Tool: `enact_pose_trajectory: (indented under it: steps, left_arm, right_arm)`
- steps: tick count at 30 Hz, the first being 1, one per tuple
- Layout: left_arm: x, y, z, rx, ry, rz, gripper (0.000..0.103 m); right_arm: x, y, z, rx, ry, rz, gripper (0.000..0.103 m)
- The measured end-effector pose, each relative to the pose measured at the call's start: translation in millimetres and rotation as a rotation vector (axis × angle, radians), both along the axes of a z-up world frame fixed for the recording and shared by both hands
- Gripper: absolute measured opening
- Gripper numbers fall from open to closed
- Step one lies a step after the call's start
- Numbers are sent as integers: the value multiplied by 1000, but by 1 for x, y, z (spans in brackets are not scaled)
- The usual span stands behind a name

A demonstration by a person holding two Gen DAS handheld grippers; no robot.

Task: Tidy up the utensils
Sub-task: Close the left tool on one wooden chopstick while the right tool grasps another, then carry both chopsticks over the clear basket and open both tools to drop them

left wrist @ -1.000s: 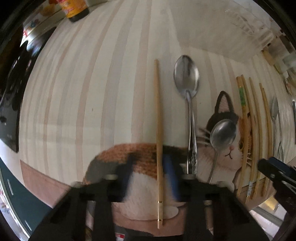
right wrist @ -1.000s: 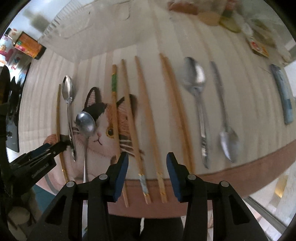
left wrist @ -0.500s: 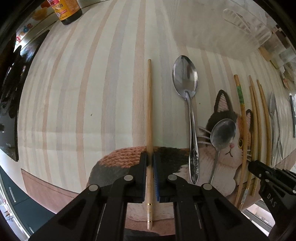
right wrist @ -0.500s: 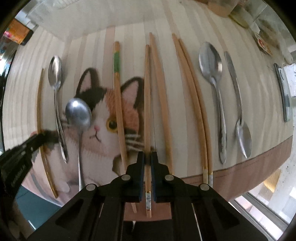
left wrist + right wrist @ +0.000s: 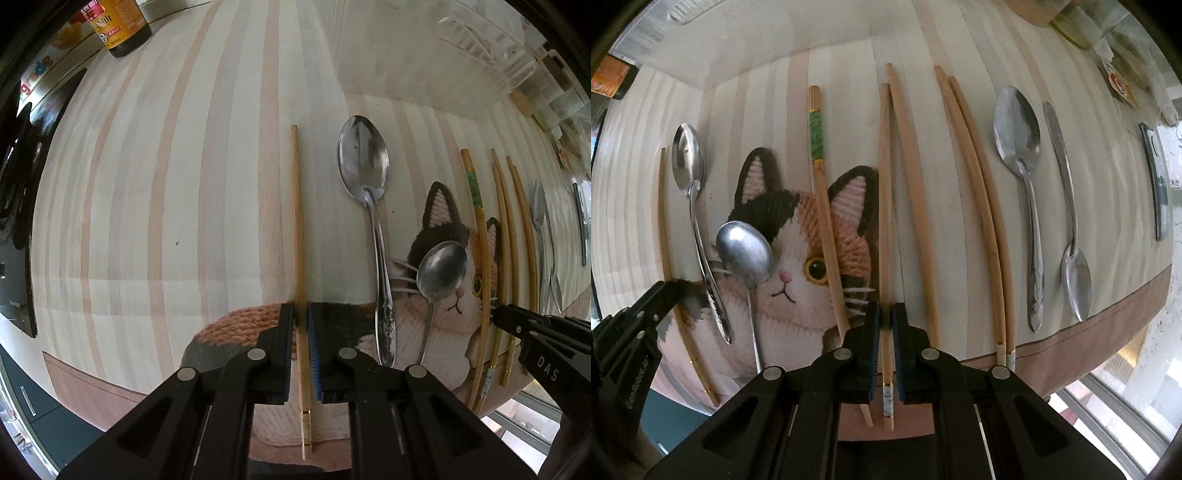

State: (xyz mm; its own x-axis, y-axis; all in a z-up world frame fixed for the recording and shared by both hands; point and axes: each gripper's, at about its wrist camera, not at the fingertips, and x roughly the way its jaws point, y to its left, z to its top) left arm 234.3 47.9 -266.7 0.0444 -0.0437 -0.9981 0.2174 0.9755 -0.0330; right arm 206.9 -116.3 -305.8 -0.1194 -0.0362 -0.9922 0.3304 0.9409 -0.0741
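Right wrist view shows your right gripper [image 5: 885, 319] clamped on one chopstick [image 5: 884, 206], having just closed on it. Your left gripper [image 5: 302, 317] grips another chopstick [image 5: 297, 229] at the mat's [image 5: 155, 184] left end. On the mat you have seven chopsticks and four spoons.

We see a pale tablecloth [image 5: 221, 184] striped in beige, pink and grey, edged in dusty brown, printed with a calico cat [image 5: 798, 266] in black, orange and white. Between the black, blue-padded jaws of each gripper lies a tan chopstick [image 5: 297, 221]. Left of the right jaws, another chopstick [image 5: 822, 192] bears a green band. The spoons [image 5: 364, 166] are silver.
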Motion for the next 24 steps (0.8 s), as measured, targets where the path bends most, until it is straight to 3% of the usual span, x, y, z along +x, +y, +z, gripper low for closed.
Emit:
enact_pose_trajectory:
  steps: [7, 11, 17, 24]
  left_arm:
    - [0, -11, 0, 28, -20, 11, 4]
    - [-2, -7, 21, 44, -71, 45, 4]
    - [0, -10, 63, 37, -153, 73, 4]
    - [11, -14, 122, -22, -251, 72, 4]
  right_arm:
    - [-1, 9, 9, -47, -30, 31, 7]
    - [-9, 17, 15, -30, -58, 36, 7]
    - [-16, 9, 59, -12, -160, 39, 7]
    - [-9, -21, 134, 1, -304, 17, 7]
